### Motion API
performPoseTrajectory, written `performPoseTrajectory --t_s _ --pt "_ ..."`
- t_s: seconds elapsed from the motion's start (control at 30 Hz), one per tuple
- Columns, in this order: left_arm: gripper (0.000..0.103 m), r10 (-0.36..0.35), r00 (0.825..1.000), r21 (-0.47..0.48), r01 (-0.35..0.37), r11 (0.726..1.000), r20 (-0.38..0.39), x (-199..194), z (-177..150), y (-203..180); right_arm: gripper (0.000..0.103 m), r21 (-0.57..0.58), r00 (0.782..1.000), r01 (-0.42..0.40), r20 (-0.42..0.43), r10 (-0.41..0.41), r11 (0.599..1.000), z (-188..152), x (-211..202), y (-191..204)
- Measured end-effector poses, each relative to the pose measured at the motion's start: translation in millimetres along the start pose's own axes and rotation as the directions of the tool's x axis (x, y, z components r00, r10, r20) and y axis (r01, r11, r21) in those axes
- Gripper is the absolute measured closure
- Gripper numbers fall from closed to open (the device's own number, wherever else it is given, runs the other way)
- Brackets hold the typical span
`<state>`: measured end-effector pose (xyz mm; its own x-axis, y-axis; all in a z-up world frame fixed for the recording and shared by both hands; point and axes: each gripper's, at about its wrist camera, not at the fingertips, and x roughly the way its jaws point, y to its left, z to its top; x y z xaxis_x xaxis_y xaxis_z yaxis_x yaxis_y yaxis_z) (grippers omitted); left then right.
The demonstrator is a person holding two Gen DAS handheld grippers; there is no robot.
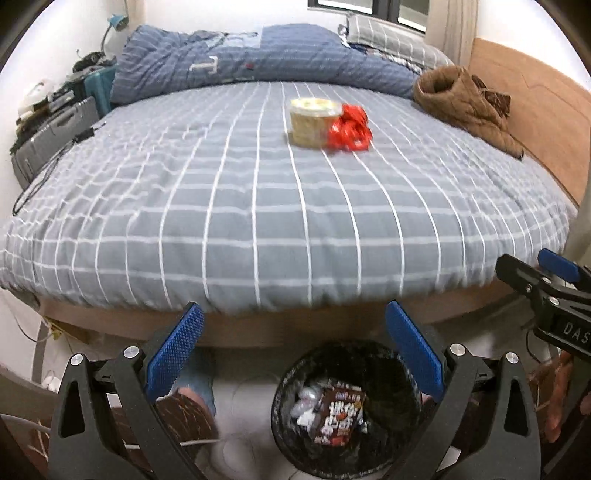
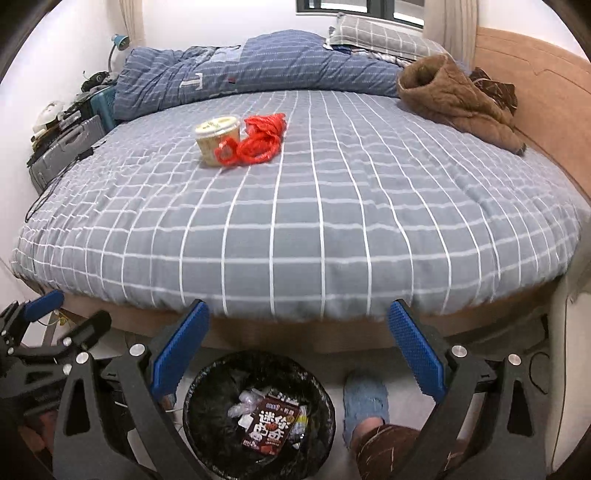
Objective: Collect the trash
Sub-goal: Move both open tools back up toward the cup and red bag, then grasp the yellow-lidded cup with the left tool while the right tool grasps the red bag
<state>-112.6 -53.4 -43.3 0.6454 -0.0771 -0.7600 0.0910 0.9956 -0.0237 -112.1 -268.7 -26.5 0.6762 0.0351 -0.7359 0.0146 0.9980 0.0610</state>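
A yellowish plastic cup (image 1: 312,122) (image 2: 218,138) and a crumpled red plastic bag (image 1: 351,129) (image 2: 258,138) lie together on the grey checked bed (image 1: 258,206) (image 2: 314,221), far from both grippers. A black bin (image 1: 347,410) (image 2: 258,417) on the floor at the bed's foot holds a brown snack wrapper (image 1: 338,415) (image 2: 271,426) and white scraps. My left gripper (image 1: 293,354) is open and empty above the bin. My right gripper (image 2: 295,354) is open and empty, just right of the bin.
A blue quilt (image 1: 258,59) and a pillow (image 2: 384,33) lie at the bed's head, a brown jacket (image 1: 465,103) (image 2: 458,96) at the right. Cluttered cases (image 1: 51,133) stand left of the bed. The person's slippered foot (image 2: 365,402) is beside the bin.
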Motion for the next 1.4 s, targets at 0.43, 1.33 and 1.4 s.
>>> performPoseTrajectory --t_s 0.43,1.33,1.4 --pt "0.006 0.02 0.997 -0.023 -0.018 1.0 0.068 34 80 11 0.01 -0.031 0.999 0.014 0.045 -0.012 0.999 69 43 1" --pt "0.006 -0.038 0.997 0.044 0.036 0.998 0.064 179 192 -16 0.01 -0.059 0.999 0.002 0.045 0.001 0.998 163 151 -13" --pt "0.006 -0.042 0.997 0.043 0.04 0.998 0.06 186 195 -18 0.01 -0.059 0.999 -0.004 0.036 0.006 0.998 163 155 -13"
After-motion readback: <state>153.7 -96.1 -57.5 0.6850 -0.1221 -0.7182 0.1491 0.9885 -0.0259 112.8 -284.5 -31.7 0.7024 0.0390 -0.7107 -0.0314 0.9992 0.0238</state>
